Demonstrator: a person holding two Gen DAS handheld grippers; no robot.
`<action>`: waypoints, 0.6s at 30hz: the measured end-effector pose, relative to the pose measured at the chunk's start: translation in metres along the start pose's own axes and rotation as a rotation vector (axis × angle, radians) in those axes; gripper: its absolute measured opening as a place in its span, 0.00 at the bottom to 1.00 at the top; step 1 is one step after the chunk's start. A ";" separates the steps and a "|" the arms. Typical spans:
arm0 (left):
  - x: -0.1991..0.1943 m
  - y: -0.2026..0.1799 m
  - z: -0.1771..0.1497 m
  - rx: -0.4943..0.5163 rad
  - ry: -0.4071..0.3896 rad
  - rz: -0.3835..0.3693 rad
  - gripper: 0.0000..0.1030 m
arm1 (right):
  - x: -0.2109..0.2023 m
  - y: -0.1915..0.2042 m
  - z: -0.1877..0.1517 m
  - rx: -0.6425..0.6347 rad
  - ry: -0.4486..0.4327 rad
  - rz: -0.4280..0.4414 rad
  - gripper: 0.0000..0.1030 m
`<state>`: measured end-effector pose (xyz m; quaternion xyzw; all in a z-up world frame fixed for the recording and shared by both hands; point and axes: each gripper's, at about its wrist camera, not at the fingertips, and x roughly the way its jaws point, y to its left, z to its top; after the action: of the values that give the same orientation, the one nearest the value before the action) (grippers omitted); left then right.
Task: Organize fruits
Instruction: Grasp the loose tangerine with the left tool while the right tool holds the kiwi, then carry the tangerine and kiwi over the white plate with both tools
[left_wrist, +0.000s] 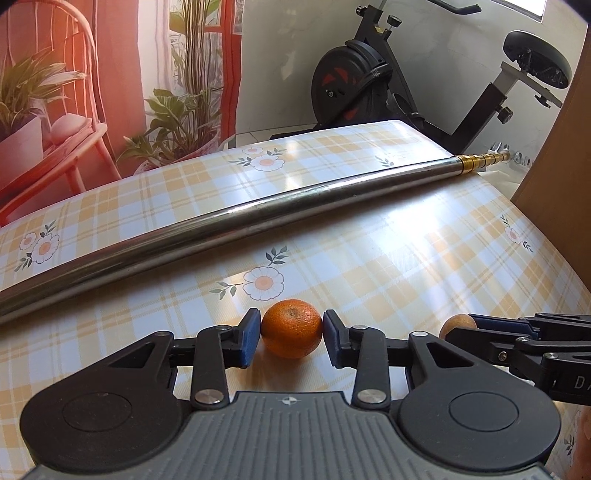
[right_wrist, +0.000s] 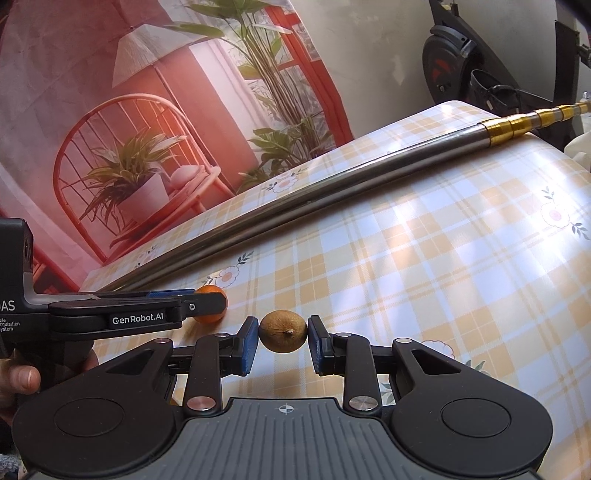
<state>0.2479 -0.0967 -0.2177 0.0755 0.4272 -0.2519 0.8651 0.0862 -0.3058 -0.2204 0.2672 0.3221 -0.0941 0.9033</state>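
Observation:
An orange mandarin (left_wrist: 291, 328) rests on the checked tablecloth (left_wrist: 406, 266), between the blue pads of my left gripper (left_wrist: 291, 334); both pads touch its sides. A small brown round fruit (right_wrist: 283, 331) sits between the pads of my right gripper (right_wrist: 283, 339), also touched on both sides. In the left wrist view the right gripper (left_wrist: 480, 325) shows at the right with the brown fruit (left_wrist: 456, 323) at its tip. In the right wrist view the left gripper (right_wrist: 192, 299) shows at the left, around the mandarin (right_wrist: 210, 308).
A long steel pole (left_wrist: 258, 214) with gold rings at its far end lies diagonally across the table behind the fruits. An exercise bike (left_wrist: 369, 74) stands beyond the far edge. A printed backdrop (right_wrist: 129, 129) hangs at the back left.

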 end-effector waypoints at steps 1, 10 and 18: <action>0.000 -0.001 0.000 0.007 0.001 0.002 0.38 | 0.000 0.000 0.000 0.002 0.000 0.001 0.26; 0.003 -0.002 0.003 -0.002 0.038 0.025 0.38 | 0.001 -0.001 -0.001 0.005 0.002 0.005 0.26; -0.012 -0.003 -0.005 -0.006 0.016 0.064 0.38 | -0.001 0.003 0.000 -0.006 -0.001 0.004 0.26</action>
<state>0.2368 -0.0927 -0.2114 0.0886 0.4325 -0.2221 0.8694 0.0867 -0.3032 -0.2183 0.2650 0.3213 -0.0911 0.9046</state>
